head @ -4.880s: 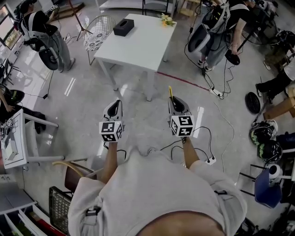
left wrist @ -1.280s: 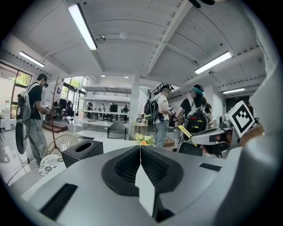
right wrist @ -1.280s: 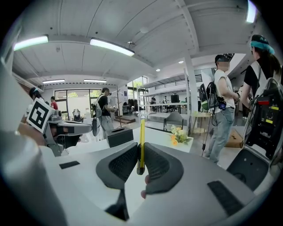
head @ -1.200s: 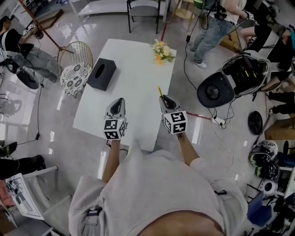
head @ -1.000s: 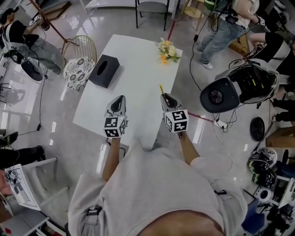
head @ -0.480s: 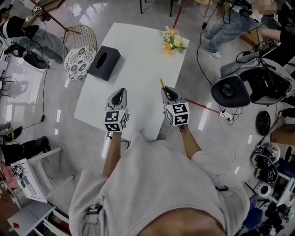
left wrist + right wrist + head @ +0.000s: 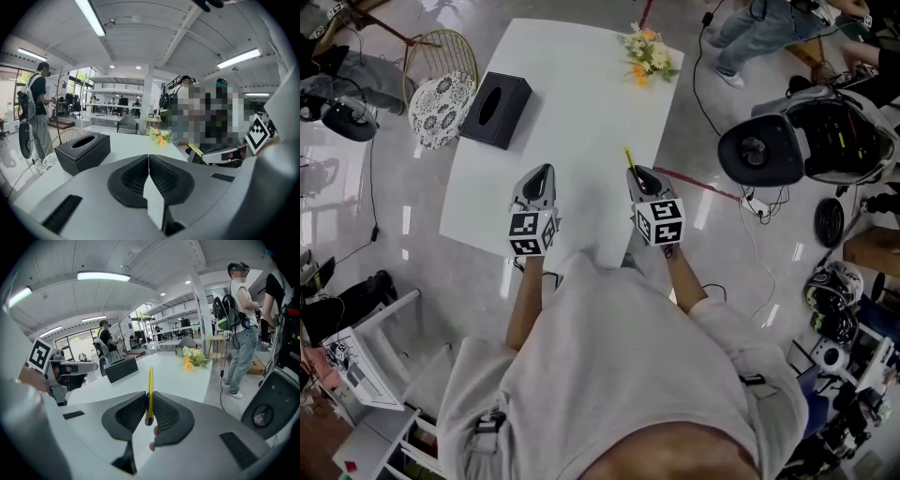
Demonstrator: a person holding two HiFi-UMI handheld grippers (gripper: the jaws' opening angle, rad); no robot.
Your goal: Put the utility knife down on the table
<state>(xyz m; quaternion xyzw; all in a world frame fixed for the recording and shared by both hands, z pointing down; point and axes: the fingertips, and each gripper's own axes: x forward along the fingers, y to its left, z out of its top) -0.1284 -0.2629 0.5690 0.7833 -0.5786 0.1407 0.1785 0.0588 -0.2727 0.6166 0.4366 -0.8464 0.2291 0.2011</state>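
Note:
A thin yellow utility knife (image 7: 150, 392) stands on edge between the jaws of my right gripper (image 7: 149, 405), which is shut on it; its far end sticks out ahead of the jaws. From the head view the knife (image 7: 629, 158) juts past the right gripper (image 7: 643, 178), which hovers over the near right part of the white table (image 7: 572, 103). My left gripper (image 7: 539, 178) hangs over the table's near edge, and in its own view its jaws (image 7: 149, 161) are shut with nothing between them.
A black tissue box (image 7: 494, 110) sits on the table's left side and a small flower bunch (image 7: 649, 56) at its far right corner. A wire chair (image 7: 441, 89) stands left of the table. Cables (image 7: 750, 202) and gear lie on the floor to the right, where people stand.
I have walked up to the table; both grippers now hang over its near edge and have sunk lower. The knife stays clamped in the right gripper.

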